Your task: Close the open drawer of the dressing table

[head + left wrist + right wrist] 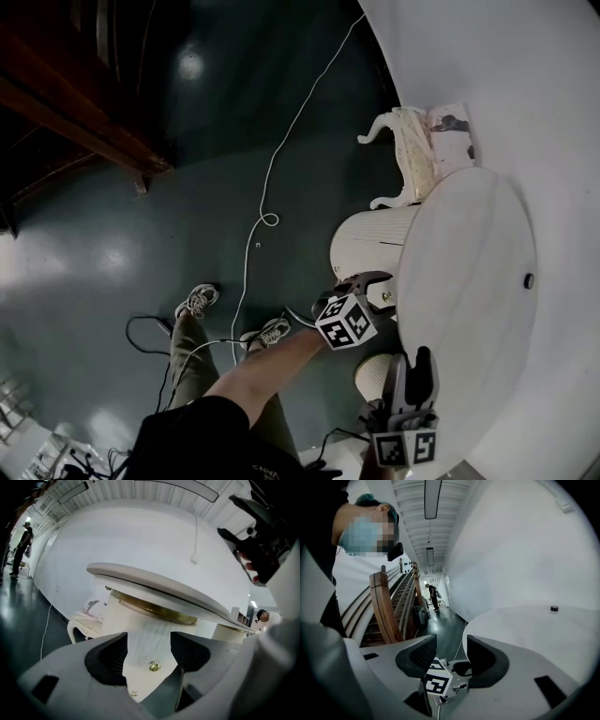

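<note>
Jaws wide and empty, the left hand-held gripper (148,645) may push off-centre — jamming the white ribbed curved drawer (151,632) askew.

Table top (469,300): against the wall (525,75), above the drawer (149,637).
Knob (154,667): on the drawer, between the left gripper's (149,648) jaws (touching neither).
Right gripper (412,364): over the table top's near edge, right of the left gripper.
Chair (412,155): behind the table, beside the wall.
Cable (272,178): on the floor (112,244), left of the table.
Staircase (66,103): far left.
</note>
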### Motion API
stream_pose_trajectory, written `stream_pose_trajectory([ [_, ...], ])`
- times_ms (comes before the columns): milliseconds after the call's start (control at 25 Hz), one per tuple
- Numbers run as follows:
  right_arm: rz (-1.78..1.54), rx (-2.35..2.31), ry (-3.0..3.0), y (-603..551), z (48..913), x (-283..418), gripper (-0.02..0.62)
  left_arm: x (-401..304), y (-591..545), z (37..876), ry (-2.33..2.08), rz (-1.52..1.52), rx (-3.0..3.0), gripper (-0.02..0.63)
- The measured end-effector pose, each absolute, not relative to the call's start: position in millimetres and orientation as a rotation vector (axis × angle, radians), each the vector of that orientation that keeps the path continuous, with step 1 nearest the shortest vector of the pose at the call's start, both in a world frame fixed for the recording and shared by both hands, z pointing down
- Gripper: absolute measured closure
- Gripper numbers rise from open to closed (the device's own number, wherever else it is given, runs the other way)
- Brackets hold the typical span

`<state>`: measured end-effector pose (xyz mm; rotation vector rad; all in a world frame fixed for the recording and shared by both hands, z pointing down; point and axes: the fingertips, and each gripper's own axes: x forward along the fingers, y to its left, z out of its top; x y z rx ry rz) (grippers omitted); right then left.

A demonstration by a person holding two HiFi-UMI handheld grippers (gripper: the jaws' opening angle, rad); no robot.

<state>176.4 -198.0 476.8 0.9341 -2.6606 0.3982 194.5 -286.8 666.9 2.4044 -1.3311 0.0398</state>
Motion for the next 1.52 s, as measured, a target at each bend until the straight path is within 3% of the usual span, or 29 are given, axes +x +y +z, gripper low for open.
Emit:
stream_pose_trajectory([
  [440, 0.434, 1.16, -2.582, -176, 478, 180, 0.391, 151, -227, 650, -1.295, 0.185, 2.434, 0.327],
  [1160, 0.445, 1.382, -2.441, -106, 479, 173, 0.456, 87, -128, 554, -1.297, 0.315, 2.604, 0.529],
  [1520, 0.472, 1.58, -2.37, -78, 456, 187, 0.536, 87, -90, 510, -1.146, 0.402, 2.733, 0.563],
])
